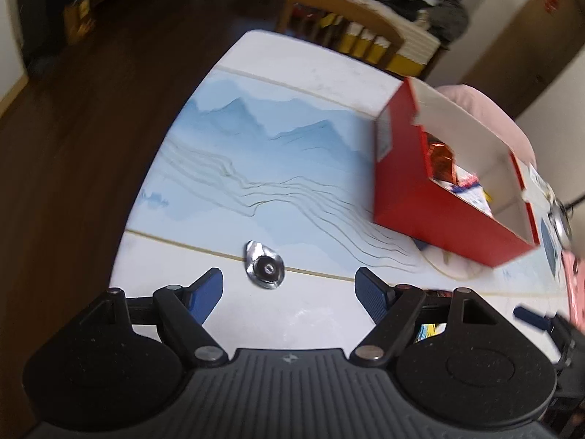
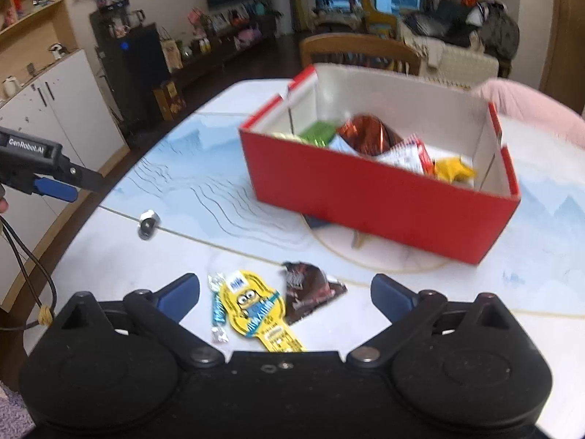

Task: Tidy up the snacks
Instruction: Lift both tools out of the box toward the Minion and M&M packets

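Right wrist view has the right gripper [image 2: 285,294] spread wide and empty, low over the white tabletop [image 2: 475,292] with its blue mountain print. Between its blue fingers [image 2: 179,296] lie three loose snacks: a small blue-and-silver wrapped candy [image 2: 218,307], a yellow cartoon-printed flat packet [image 2: 259,311] touching it, and a dark brown foil packet [image 2: 310,291] just beside that. Farther back sits the open red cardboard box [image 2: 380,197], white inside, holding several snack packs, among them a copper-brown foil bag [image 2: 369,133]. A small crumpled silver foil cup [image 2: 147,222] rests apart at the left. Left wrist view shows the left gripper [image 1: 289,291] also open and empty, hovering near that foil cup [image 1: 265,270], the red box [image 1: 438,197] to its right.
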Demonstrator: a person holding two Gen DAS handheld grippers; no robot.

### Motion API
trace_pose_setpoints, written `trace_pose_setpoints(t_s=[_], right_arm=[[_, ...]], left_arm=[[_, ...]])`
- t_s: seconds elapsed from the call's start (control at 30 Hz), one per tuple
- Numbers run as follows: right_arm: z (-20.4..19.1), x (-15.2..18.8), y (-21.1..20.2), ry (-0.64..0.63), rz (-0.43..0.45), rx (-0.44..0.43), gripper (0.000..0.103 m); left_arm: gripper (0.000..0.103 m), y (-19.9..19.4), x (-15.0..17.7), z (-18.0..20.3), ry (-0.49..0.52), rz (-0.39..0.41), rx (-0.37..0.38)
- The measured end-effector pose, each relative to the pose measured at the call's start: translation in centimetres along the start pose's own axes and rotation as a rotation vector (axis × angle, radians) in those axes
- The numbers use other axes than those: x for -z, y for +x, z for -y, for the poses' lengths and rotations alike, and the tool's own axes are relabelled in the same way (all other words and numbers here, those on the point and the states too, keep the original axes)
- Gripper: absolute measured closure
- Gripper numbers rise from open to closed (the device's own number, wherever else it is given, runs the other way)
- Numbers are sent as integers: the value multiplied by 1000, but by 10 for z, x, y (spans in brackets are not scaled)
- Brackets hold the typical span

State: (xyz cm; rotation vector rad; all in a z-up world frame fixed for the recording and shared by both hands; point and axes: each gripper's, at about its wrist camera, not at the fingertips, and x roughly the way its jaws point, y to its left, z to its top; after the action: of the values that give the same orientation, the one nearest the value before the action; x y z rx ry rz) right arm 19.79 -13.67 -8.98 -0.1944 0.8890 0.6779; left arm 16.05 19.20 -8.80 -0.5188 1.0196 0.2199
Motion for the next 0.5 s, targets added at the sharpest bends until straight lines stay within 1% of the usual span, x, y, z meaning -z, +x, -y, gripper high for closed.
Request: trace_pose_setpoints(t_s=[0.1,0.17,0.4,0.5], right_arm=[[7,3,12,12,-31,1,9],[12,3,20,23,-51,-1,17],[23,6,47,68,-101,6,25],[23,4,59,56,-133,-2,33]], left_arm=[[24,18,-1,-5,-41,-29,-11],[24,29,-2,-5,-52,-44,-24],[24,62,-1,-5,-96,-87,-58],[24,72,-2,-6,-117,-96,-83]])
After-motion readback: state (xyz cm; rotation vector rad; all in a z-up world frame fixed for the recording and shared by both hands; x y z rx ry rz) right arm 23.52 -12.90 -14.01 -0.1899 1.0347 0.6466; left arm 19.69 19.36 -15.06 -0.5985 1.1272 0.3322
